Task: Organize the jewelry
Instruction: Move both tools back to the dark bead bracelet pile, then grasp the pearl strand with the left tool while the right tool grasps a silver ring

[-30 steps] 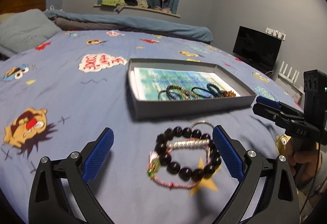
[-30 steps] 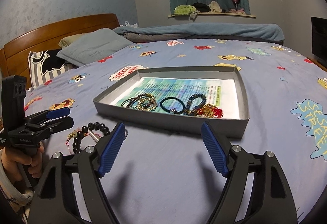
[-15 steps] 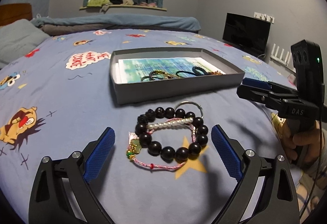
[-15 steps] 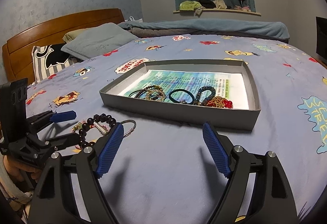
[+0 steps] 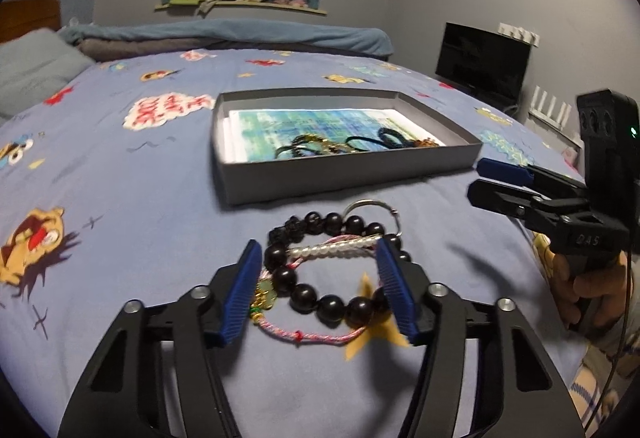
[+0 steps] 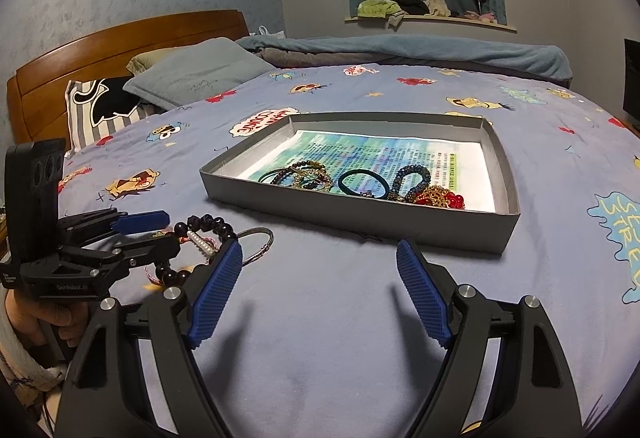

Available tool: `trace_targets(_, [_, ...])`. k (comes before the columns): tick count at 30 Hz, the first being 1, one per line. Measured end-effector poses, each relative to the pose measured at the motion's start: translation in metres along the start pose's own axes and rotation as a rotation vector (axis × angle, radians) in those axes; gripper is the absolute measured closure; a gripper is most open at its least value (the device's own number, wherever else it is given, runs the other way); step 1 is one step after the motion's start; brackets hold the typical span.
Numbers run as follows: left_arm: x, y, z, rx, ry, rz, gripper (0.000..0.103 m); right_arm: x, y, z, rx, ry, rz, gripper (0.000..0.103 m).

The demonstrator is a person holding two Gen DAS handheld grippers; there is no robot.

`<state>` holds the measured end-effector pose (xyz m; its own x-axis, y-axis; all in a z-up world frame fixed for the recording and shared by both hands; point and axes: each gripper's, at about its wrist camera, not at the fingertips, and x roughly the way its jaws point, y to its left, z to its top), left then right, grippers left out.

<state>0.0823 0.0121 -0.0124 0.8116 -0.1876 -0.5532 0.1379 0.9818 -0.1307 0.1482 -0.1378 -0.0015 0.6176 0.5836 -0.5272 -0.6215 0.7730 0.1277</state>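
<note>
A pile of jewelry lies on the blue bedsheet: a black bead bracelet [image 5: 320,302], a pearl strand [image 5: 332,249], a pink cord bracelet [image 5: 304,336] with a green charm, and a metal ring [image 5: 374,206]. My left gripper [image 5: 320,292] has its jaws partly closed around the pile, pads at the bead bracelet's two sides. A grey box [image 5: 348,174] behind holds several bracelets and hair ties [image 6: 362,182]. My right gripper [image 6: 320,294] is open and empty over bare sheet, in front of the box [image 6: 360,222]. The pile [image 6: 208,238] lies to its left.
The bed carries pillows [image 6: 192,74] and a rolled blanket [image 6: 400,50] at the far side, with a wooden headboard [image 6: 120,38]. A black monitor [image 5: 482,60] stands past the bed's right edge. The right gripper shows in the left wrist view [image 5: 532,194].
My left gripper has moved forward and down over the jewelry pile and its jaws have narrowed around the black bead bracelet. The right gripper has stayed open and shifted only slightly.
</note>
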Motion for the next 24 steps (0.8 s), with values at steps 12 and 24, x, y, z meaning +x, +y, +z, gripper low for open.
trace_targets(12, [0.029, -0.015, 0.012, 0.094, 0.101, 0.032, 0.046, 0.002, -0.006, -0.001, 0.029, 0.007, 0.009, 0.024])
trace_targets(24, [0.035, -0.014, 0.012, 0.094, 0.109, -0.012, 0.073, 0.002, -0.004, 0.001, 0.033, 0.016, 0.016, 0.024])
